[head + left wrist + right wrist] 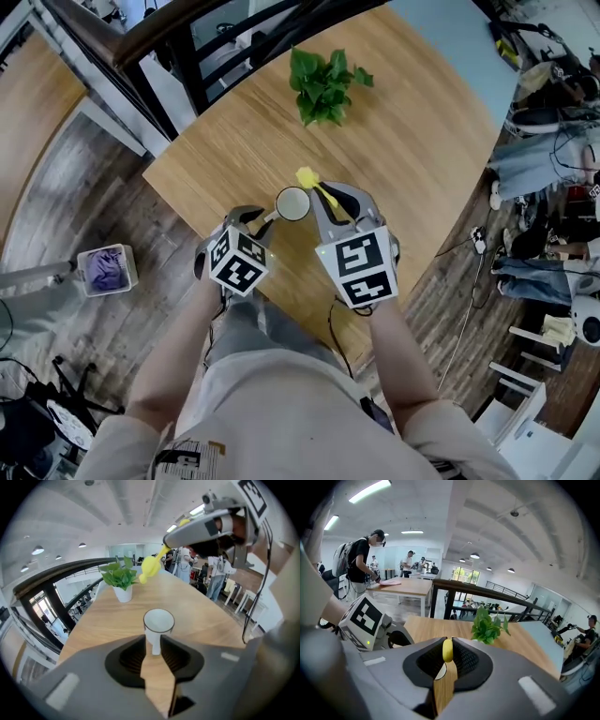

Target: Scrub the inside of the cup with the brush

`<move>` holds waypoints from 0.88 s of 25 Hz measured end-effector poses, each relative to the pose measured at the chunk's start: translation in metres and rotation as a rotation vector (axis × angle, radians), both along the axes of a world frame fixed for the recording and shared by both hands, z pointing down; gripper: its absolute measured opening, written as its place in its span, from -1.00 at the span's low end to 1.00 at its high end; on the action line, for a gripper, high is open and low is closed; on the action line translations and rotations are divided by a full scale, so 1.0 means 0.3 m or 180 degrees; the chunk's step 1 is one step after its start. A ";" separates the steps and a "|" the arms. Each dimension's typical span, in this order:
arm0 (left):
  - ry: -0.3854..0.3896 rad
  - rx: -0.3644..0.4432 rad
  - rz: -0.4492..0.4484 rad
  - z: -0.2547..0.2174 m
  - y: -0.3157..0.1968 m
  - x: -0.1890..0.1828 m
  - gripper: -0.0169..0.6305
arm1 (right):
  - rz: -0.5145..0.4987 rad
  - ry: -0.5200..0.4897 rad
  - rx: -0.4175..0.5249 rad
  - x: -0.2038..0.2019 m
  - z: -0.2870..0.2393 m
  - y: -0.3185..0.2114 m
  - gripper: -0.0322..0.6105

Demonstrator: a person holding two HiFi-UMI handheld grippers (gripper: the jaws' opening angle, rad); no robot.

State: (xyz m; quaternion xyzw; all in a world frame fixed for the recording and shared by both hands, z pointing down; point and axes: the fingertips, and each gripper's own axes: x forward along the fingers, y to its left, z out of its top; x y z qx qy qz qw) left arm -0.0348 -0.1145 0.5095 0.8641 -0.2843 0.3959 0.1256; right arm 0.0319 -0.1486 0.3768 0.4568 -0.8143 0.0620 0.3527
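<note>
A white cup [292, 202] stands upright on the wooden table [422, 141], just in front of both grippers. In the left gripper view the cup [158, 620] shows its empty inside, and its handle reaches back between the jaws of my left gripper [153, 645]. A thin strip of wood shows beside the handle, so the left gripper [265, 220] is open around it. My right gripper [328, 197] is shut on the handle of a yellow brush [307, 176]. The brush's head [150, 567] hangs above and beyond the cup. In the right gripper view the brush [447, 649] sits pinched between the pads.
A potted green plant [323, 84] in a white pot [123, 594] stands at the table's far side. The table edge runs close behind my grippers, with wood flooring below. A railing borders the far left. Several people and desks stand beyond the table.
</note>
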 end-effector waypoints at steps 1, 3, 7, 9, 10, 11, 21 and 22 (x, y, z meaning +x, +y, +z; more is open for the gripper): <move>0.0085 0.0047 -0.0065 -0.039 -0.007 -0.007 -0.67 | 0.0023 -0.0048 0.0077 0.003 -0.030 0.003 -0.80; 0.0203 0.0181 -0.0164 -0.120 -0.026 -0.020 -0.74 | 0.0067 -0.0126 0.0234 0.010 -0.093 0.009 -0.80; 0.0345 0.0518 -0.0258 -0.290 -0.072 -0.040 -0.86 | 0.0128 -0.0250 0.0554 0.020 -0.223 0.014 -0.80; 0.0427 0.0666 -0.0294 -0.378 -0.084 -0.049 -0.88 | 0.0165 -0.0317 0.0717 0.022 -0.296 0.023 -0.80; 0.0469 0.0740 -0.0308 -0.423 -0.088 -0.055 -0.89 | 0.0194 -0.0356 0.0816 0.023 -0.337 0.028 -0.80; 0.0511 0.0818 -0.0319 -0.470 -0.092 -0.059 -0.89 | 0.0228 -0.0390 0.0936 0.027 -0.383 0.033 -0.80; 0.1040 0.1487 -0.0360 -0.892 -0.082 -0.060 -0.93 | 0.0417 -0.0504 0.1923 0.084 -0.770 0.131 -0.79; 0.1101 0.1543 -0.0381 -0.931 -0.077 -0.064 -0.93 | 0.0435 -0.0527 0.1991 0.087 -0.796 0.143 -0.79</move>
